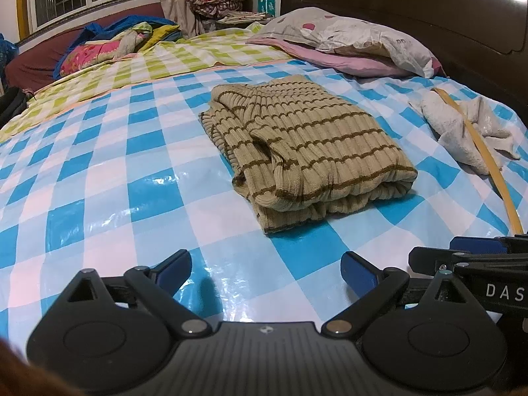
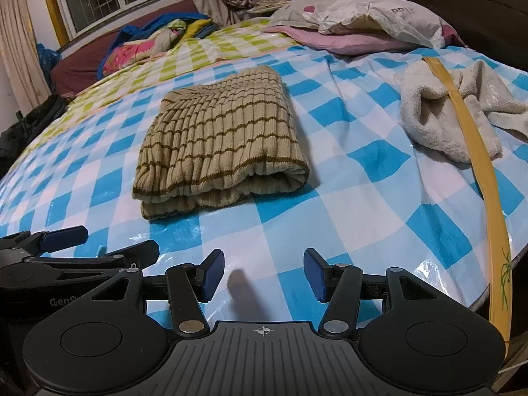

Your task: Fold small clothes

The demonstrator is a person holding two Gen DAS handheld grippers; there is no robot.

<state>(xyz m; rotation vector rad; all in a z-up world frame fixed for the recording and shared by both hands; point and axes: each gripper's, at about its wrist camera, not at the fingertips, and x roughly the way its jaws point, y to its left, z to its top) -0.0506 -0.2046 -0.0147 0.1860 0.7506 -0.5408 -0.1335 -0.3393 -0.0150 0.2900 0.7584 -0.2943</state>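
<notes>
Sweater: striped knit sweater (image 1: 307, 142) lies folded into a thick rectangle at the centre of the left wrist view and centre left of the right wrist view (image 2: 221, 145), flat on the bed.
Handling: I judge it soft, limp and light, ribbed enough not to slip; layers would slide apart if lifted by one edge, so I'd pinch through the whole stack at the near folded edge, or at two corners.
Bed cover: glossy blue-and-white checked sheet (image 1: 99, 198) under it, probably slick.
Left gripper (image 1: 265, 269): bottom of its frame, fingers (image 1: 176, 264) spread wide, holding nothing, well short of the sweater.
Right gripper (image 2: 264, 272): bottom of its frame, fingers (image 2: 313, 272) spread wide and empty, beside the left one.
Towel: crumpled cream towel (image 2: 445, 122) at upper right, apart from the sweater, unfolded; likely next.
Strip: yellow strip (image 2: 475, 151) lies across the towel.
Pillows: stacked (image 1: 356, 43) at the top of the frame.
</notes>
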